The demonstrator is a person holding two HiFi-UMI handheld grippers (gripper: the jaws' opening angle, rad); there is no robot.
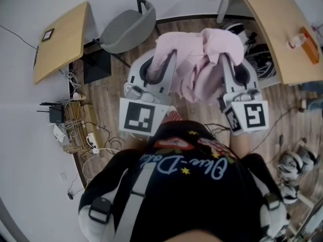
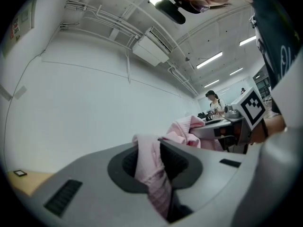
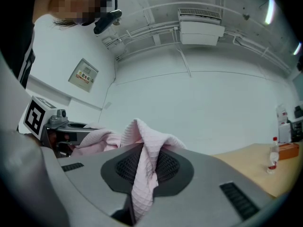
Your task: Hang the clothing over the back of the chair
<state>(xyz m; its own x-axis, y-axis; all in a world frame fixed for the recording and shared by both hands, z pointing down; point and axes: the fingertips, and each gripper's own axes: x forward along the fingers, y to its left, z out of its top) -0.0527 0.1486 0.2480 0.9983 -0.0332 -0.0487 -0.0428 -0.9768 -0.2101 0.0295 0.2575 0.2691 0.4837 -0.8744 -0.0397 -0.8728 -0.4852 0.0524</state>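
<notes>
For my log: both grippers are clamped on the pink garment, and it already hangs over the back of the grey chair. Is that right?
Not quite. The left gripper and right gripper are both clamped on the pink garment, but the head view shows it bunched between them in the air. The grey chair has nothing over its back.

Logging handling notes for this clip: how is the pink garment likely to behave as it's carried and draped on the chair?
Likely floppy: the pink garment sags in folds between the left claw and right claw. Probably light, since thin pinches of cloth hold it up. Its ribbed knit looks unlikely to slip, and should drape over the grey chair.
</notes>
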